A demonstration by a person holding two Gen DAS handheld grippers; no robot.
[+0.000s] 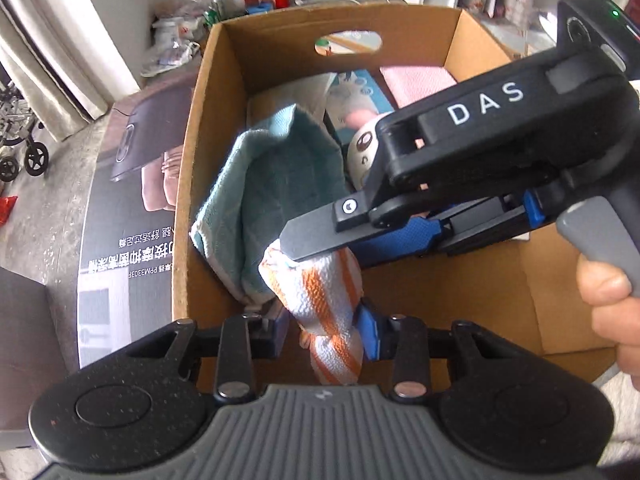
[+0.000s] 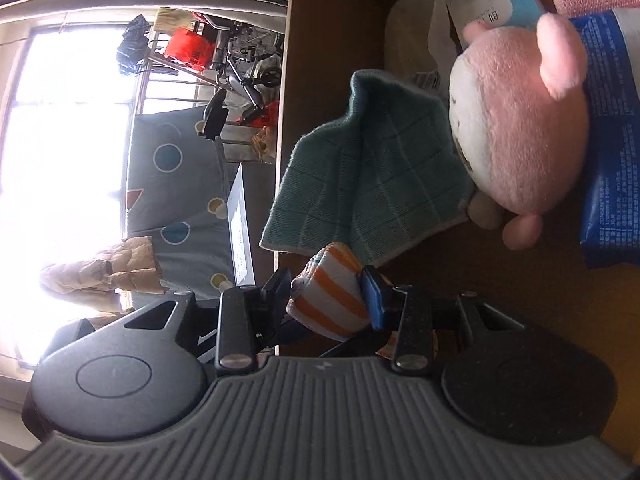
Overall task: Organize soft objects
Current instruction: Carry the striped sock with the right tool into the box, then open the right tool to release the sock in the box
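Note:
An orange-and-white striped towel (image 1: 324,292) hangs bunched over the open cardboard box (image 1: 260,48). My left gripper (image 1: 324,332) is shut on its lower part. My right gripper (image 1: 336,256) comes in from the right and is shut on its upper end; in the right wrist view the striped towel (image 2: 328,300) fills the right gripper (image 2: 328,296) between the blue pads. Inside the box a teal checked towel (image 1: 280,184) leans against the left wall, beside a pink-and-white plush toy (image 2: 520,120). A folded pink cloth (image 1: 416,82) lies at the back right.
A blue wipes packet (image 2: 608,140) and a light-blue product carton (image 1: 356,92) also lie in the box. A printed flat carton (image 1: 132,208) lies left of the box. A person's hand (image 1: 612,300) grips the right handle. Clutter lines the far wall.

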